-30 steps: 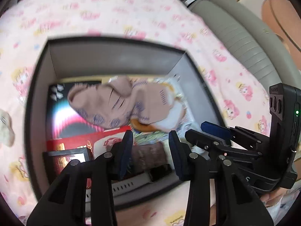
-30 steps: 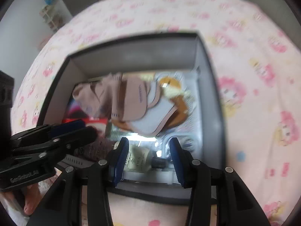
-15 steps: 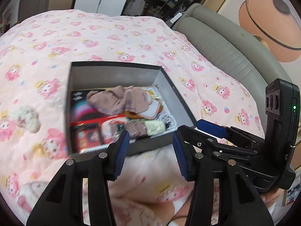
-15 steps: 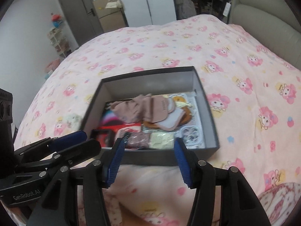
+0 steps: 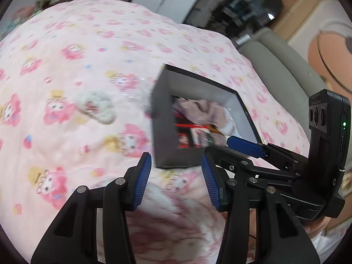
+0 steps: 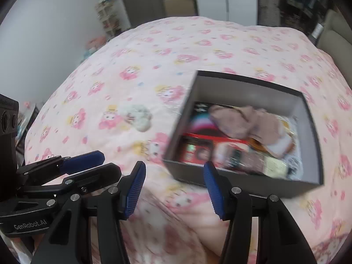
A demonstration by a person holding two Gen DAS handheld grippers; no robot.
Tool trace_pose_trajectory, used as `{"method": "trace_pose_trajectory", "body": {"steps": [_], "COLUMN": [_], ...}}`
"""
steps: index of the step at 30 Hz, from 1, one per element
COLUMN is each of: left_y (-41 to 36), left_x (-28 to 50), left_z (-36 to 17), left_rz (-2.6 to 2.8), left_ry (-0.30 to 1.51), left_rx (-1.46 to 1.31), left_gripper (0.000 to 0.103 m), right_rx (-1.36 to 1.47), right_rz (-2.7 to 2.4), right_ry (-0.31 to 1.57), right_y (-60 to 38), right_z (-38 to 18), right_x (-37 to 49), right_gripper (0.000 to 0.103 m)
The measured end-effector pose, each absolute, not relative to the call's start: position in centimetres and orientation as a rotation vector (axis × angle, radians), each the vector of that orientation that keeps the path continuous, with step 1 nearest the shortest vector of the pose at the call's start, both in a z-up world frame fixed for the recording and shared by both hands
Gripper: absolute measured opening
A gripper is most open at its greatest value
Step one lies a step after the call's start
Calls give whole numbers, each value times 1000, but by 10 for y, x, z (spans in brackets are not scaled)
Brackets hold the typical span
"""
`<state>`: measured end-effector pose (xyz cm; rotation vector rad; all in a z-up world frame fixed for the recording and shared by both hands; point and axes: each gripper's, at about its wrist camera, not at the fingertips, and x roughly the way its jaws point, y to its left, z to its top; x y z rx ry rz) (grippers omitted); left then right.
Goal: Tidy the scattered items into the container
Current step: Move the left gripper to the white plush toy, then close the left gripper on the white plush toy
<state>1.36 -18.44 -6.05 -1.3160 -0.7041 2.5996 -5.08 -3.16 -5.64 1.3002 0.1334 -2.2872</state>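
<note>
A small cream sock (image 6: 137,117) lies alone on the pink quilt (image 6: 198,44), left of the box (image 6: 246,186) holding the rest, so the left gripper (image 5: 176,177) and right gripper (image 6: 175,189) hover empty, fingers apart, seemingly ready for it.

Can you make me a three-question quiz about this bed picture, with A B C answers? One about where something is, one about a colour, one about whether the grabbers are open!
1. Where is the fluffy white item?
A. In the box
B. On the quilt beside the box
C. In a gripper

2. What colour are the gripper pads?
A. Blue
B. Red
C. Green

3. How is the right gripper?
A. Shut on a sock
B. Shut, empty
C. Open, empty

Answers: 1 B, it lies on the pink quilt left of the dark box. 2 A, both pads show blue. 3 C, its jaws stand apart with only quilt between.
</note>
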Motion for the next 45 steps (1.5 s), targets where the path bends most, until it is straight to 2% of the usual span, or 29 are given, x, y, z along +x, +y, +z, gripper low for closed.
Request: {"method": "trace_pose_trajectory", "body": {"steps": [7, 16, 20, 25, 29, 30, 31, 33, 34, 38, 40, 45], "left_y": [-246, -317, -341, -359, -356, -355, -353, -351, -351, -354, -356, -336], "left_x": [6, -45, -72, -105, -123, -125, -126, -122, -118, -94, -81, -49], "left_z": [-86, -150, -170, -190, -205, -210, -215, -219, -217, -197, -184, -143], "left_rz": [2622, 2647, 2620, 2564, 2492, 2469, 2453, 2445, 2451, 2519, 2526, 2545], "left_ry": [-856, -1020, -1094, -1183, -1204, -1221, -1232, -1247, -1251, -1250, -1263, -1217], "left_rx": [-1338, -1436, -1408, -1383, -1404, -1415, -1431, -1445, -1432, -1371, -1329, -1244], "left_gripper": [48, 49, 49, 54, 55, 53, 36, 29, 25, 23, 23, 23], "right_rx": [1333, 1566, 1540, 1538, 1509, 1572, 1628, 1764, 1795, 1732, 1683, 1574], "right_rz": [-2171, -2029, -2105, -2050, -2022, -1965, -1906, -1776, -1761, -1823, -1836, -1863], "right_ry": [206, 79, 211, 210, 322, 280, 221, 41, -13, -49, -69, -105], "right_y": [-95, -136, -158, -176, -192, -194, -193, -188, -185, -179, -174, -152], "right_z": [-76, -137, -146, -150, -163, -175, -185, -211, -219, -208, -195, -155], "right_x": [-76, -148, -164, -174, -171, -176, -181, -195, -199, -198, -193, -170], "right_gripper": [51, 51, 67, 67, 67, 67, 67, 67, 65, 47, 41, 39]}}
